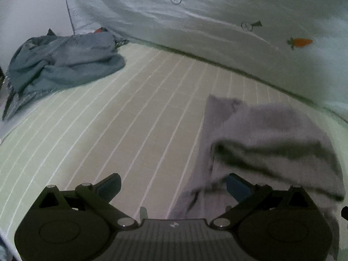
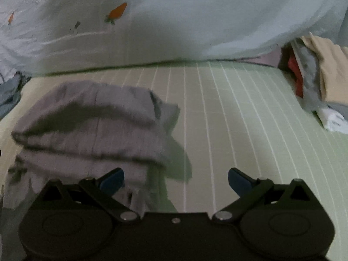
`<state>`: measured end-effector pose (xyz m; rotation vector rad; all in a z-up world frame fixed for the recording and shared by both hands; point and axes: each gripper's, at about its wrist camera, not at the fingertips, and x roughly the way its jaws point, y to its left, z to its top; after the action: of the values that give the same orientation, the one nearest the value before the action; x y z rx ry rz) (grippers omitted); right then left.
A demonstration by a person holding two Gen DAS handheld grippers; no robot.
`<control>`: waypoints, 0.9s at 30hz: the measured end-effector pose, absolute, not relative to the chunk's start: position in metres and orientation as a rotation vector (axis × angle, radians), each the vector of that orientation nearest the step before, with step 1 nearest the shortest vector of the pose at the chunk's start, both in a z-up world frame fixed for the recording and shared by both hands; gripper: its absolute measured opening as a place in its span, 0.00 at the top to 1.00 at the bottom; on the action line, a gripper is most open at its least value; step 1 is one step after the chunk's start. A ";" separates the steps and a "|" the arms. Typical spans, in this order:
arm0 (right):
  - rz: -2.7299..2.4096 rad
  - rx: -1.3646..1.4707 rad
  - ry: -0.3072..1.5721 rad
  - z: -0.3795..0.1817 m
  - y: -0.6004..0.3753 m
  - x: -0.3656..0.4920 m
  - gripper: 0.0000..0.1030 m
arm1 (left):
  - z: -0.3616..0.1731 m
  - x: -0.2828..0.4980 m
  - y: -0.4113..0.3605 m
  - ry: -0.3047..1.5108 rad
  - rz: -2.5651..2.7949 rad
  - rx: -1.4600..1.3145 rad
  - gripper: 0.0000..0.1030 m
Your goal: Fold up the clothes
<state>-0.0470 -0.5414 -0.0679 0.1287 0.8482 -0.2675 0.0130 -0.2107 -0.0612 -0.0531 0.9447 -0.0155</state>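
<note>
Left wrist view, read from left to right: we see a crumpled blue garment (image 1: 63,63) lying at the far left of the bed (image 1: 134,113), a bare stretch of striped sheet in the middle, and a folded grey garment (image 1: 271,137) at the right. The left gripper (image 1: 174,187) has its fingers spread wide and holds nothing. The grey garment lies ahead and to the right of this gripper, and its near edge hangs over the right finger, so we cannot tell whether cloth and finger touch.

Right wrist view, same order: the grey garment (image 2: 93,128) lies at the left, open sheet ahead, and a heap of mixed clothes (image 2: 315,82) at the far right edge of the bed (image 2: 239,119). The right gripper (image 2: 176,180) is also fully open and empty. The grey garment reaches in front of its left finger.

We judge that the grey garment sits between the two grippers, with its long axis running across both views, roughly side to side. Both grippers appear about equally near.

Limits: motion blur softens the grey garment, so its layers and edges are unclear. The duvet (image 2: 174,21) hides the far bed edge. The heap at right is cut off by the frame.
</note>
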 end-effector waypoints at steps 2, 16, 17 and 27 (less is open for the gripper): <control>-0.262 0.141 0.864 -0.071 -0.539 -0.060 0.00 | -0.068 -0.001 -0.208 0.976 -0.015 -0.046 0.01; -0.271 0.226 1.051 -0.112 -0.511 -0.158 0.00 | -0.114 -0.084 -0.180 1.181 -0.028 0.001 0.01; -0.268 0.232 1.057 -0.115 -0.508 -0.163 0.00 | -0.116 -0.087 -0.179 1.189 -0.035 0.006 0.01; -0.271 0.216 1.095 -0.121 -0.476 -0.190 0.00 | -0.121 -0.103 -0.172 1.196 -0.132 0.034 0.01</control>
<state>-0.1903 -0.4762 -0.1214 0.2158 1.0949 -0.2711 -0.1029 -0.1720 -0.1212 0.0342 1.1957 -0.1324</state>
